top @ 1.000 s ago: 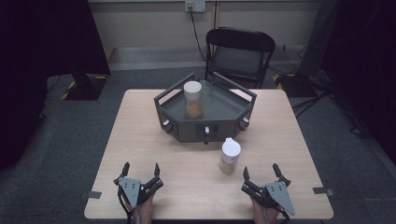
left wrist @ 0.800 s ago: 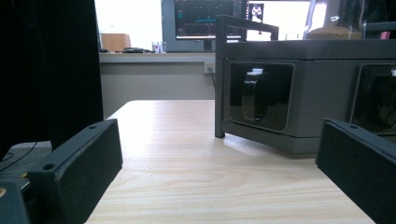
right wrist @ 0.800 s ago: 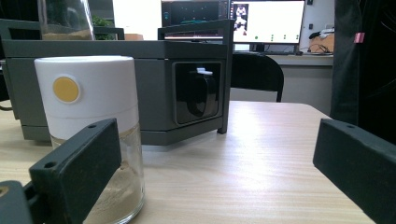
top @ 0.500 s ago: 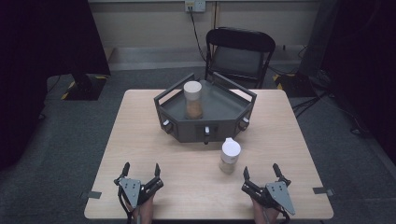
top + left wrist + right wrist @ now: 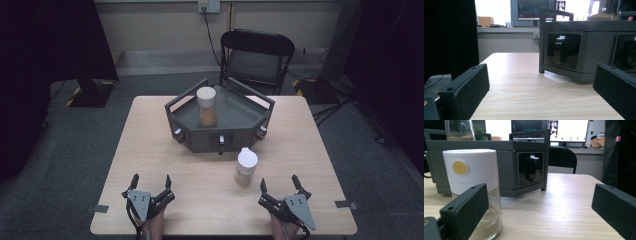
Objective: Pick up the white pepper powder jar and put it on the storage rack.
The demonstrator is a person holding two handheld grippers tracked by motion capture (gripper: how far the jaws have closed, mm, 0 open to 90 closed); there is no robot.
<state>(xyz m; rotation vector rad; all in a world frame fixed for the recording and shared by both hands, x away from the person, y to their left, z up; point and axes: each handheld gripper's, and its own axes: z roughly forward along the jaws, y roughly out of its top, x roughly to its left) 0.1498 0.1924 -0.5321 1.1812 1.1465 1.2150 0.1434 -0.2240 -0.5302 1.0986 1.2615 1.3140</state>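
Both tools are resting at the near edge of the table (image 5: 150,150), one on each side, with nothing between their jaws. The left gripper (image 5: 151,182) is standing with its jaws spread wide, and in the left gripper view the two black jaws are framing bare wood and a corner of the grey tray (image 5: 584,50) ahead. The right gripper (image 5: 278,183) is likewise gaping wide and carrying nothing. The white-lidded jar (image 5: 245,166) is standing upright on the table, just in front of the tray's near wall and a little forward and to the left of the right gripper; in the right gripper view this jar (image 5: 474,192) is sitting just beyond the left jaw, not between the two. It is holding a tan powder in its lower part under a white cap with a yellow dot. A second jar (image 5: 206,106), lidless as far as can be told, is standing inside the tray toward its left side. The placement is suggesting a start position: jaws pre-opened broadly enough to take the jar's body, the right tool nearest the loose jar. Judged from this, the right tool would need to shift left to centre the jar before closing. The chair (image 5: 257,55) is standing behind the table, well apart.
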